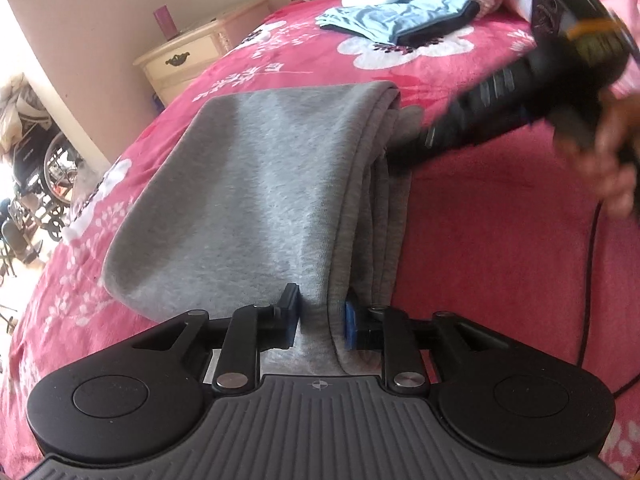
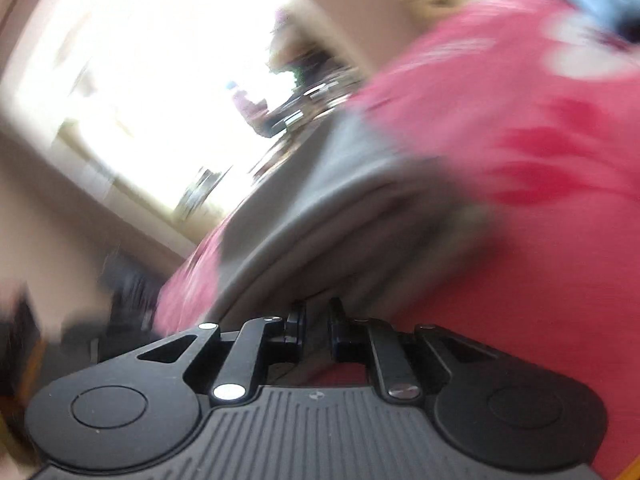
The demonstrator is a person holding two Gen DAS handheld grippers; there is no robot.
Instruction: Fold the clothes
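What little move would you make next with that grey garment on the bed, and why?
Probably lift the near edge and carry it forward for another fold. The left gripper is pinching the grey garment, already folded into layers, on the pink blanket. The right gripper sits at its far side; blur hides whether it grips.
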